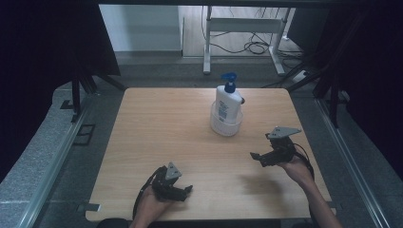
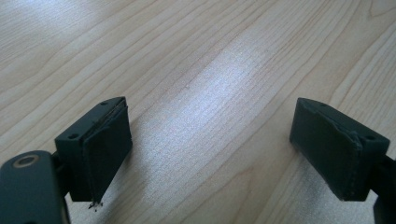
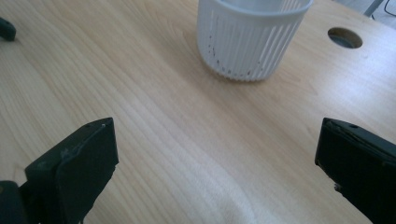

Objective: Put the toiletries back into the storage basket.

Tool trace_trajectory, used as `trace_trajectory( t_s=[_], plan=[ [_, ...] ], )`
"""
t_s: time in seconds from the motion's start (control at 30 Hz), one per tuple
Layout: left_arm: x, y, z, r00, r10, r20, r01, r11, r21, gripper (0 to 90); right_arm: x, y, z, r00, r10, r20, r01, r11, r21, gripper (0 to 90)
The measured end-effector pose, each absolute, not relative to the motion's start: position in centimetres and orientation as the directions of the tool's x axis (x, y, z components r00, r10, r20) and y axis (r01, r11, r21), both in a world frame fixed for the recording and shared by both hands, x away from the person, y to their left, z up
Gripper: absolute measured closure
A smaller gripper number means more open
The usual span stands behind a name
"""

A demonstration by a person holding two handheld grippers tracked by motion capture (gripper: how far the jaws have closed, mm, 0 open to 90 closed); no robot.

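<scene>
High view: a square wooden table (image 1: 166,123) of pale grain fills the middle of the frame, standing on grey floor with metal rails running down the left and right edges. Dark curtains close off the upper left and upper right corners. At the top centre, beyond the table, a white desk frame (image 1: 242,28) stands on a lighter floor with loose black cables (image 1: 256,47) trailing beside it.

Right of the table's centre, a white ribbed basket (image 1: 226,124) holds an upright white pump bottle (image 1: 227,102) with a blue pump head.

The left gripper (image 1: 184,192) lies low at the bottom centre-left, held in the person's hand; in the left gripper view (image 2: 210,149) its jaws stand wide apart with only bare wood grain and a soft sheen of light between them. The right gripper (image 1: 256,156) sits at the lower right, near the basket but apart from it. In the right gripper view (image 3: 215,163) its jaws gape wide and hold nothing; the basket (image 3: 250,42) stands at the upper centre, and a round hole (image 3: 344,37) in the tabletop shows at the upper right.
</scene>
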State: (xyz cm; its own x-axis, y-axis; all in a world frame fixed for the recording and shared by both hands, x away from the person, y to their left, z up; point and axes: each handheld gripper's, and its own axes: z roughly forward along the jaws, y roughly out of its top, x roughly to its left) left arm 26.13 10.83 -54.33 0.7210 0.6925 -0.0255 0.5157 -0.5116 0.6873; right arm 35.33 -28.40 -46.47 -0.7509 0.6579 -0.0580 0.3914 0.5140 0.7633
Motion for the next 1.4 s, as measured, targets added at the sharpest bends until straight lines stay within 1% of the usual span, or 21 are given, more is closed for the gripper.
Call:
trace_trajectory(
  t_s=[0.47,0.7,1.0,1.4],
  plan=[
    [26.1,10.8,-54.3,0.718,0.696,-0.028,0.519,-0.507,0.688,12.0,33.6,-29.5,-49.2,-0.739,0.672,-0.046,0.425,0.518,0.742,0.0],
    [26.1,10.8,-54.3,0.719,0.695,-0.027,0.517,-0.509,0.688,12.0,32.8,-30.0,-51.7,-0.735,0.678,-0.016,0.462,0.517,0.721,0.0],
    [26.1,10.8,-54.3,0.718,0.695,-0.027,0.518,-0.509,0.687,12.0,32.0,-29.2,-54.2,-0.748,0.663,-0.011,0.474,0.546,0.69,0.0],
    [26.1,10.8,-54.3,0.717,0.697,-0.026,0.52,-0.509,0.686,11.9,31.9,-29.1,-54.4,-0.745,0.667,-0.003,0.475,0.534,0.699,0.0]
  ],
)
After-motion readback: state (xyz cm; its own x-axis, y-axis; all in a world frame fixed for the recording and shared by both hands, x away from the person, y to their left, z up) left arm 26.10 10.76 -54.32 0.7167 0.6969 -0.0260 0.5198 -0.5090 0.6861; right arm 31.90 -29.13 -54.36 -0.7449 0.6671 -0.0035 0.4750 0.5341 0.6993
